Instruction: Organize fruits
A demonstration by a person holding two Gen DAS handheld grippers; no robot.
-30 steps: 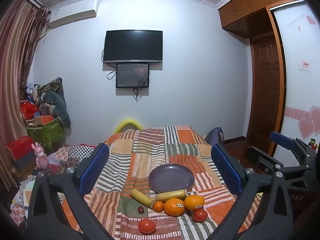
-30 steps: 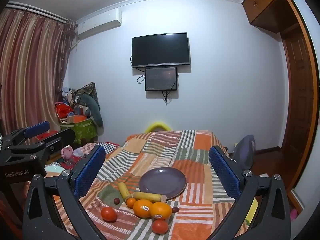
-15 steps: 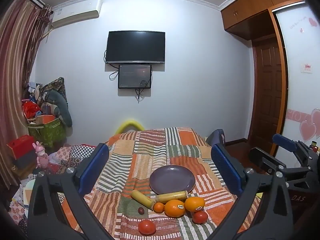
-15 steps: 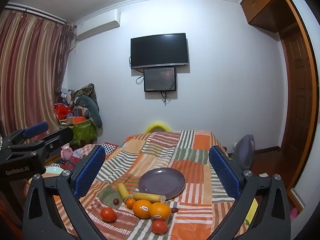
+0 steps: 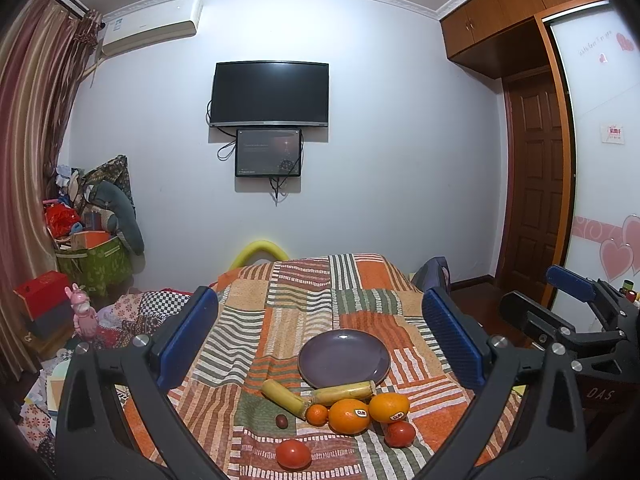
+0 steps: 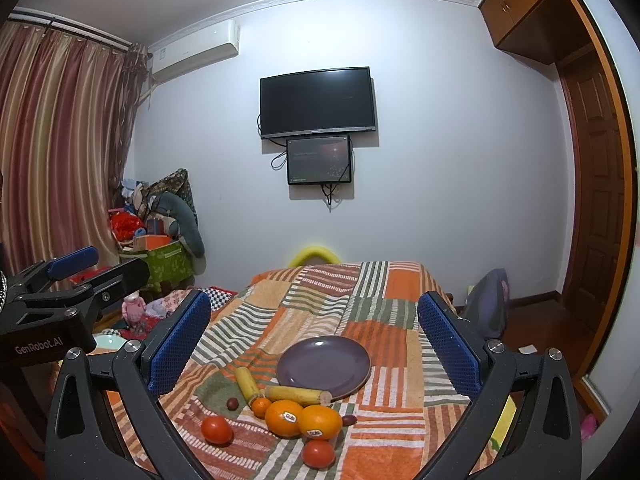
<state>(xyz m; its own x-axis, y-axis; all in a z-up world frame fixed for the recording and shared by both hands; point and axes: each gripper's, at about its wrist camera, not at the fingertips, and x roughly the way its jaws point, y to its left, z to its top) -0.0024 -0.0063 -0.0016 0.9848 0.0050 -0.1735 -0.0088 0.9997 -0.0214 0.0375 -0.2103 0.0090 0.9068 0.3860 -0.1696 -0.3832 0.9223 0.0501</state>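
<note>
My left gripper (image 5: 320, 344) and my right gripper (image 6: 314, 340) both hang wide open above the bed, holding nothing; low in the frame, on the striped blanket (image 5: 304, 304), lie two tomatoes (image 5: 293, 454), then two stickered oranges (image 5: 349, 416) touching each other, a small tangerine (image 5: 317, 415) and a dark plum (image 5: 281, 421); just behind them two bananas (image 5: 285, 394) meet in a V; the purple plate (image 5: 344, 358) sits bare at the centre, one banana's end touching its rim; on the far wall, upper middle, hangs a television (image 5: 270, 94).
</note>
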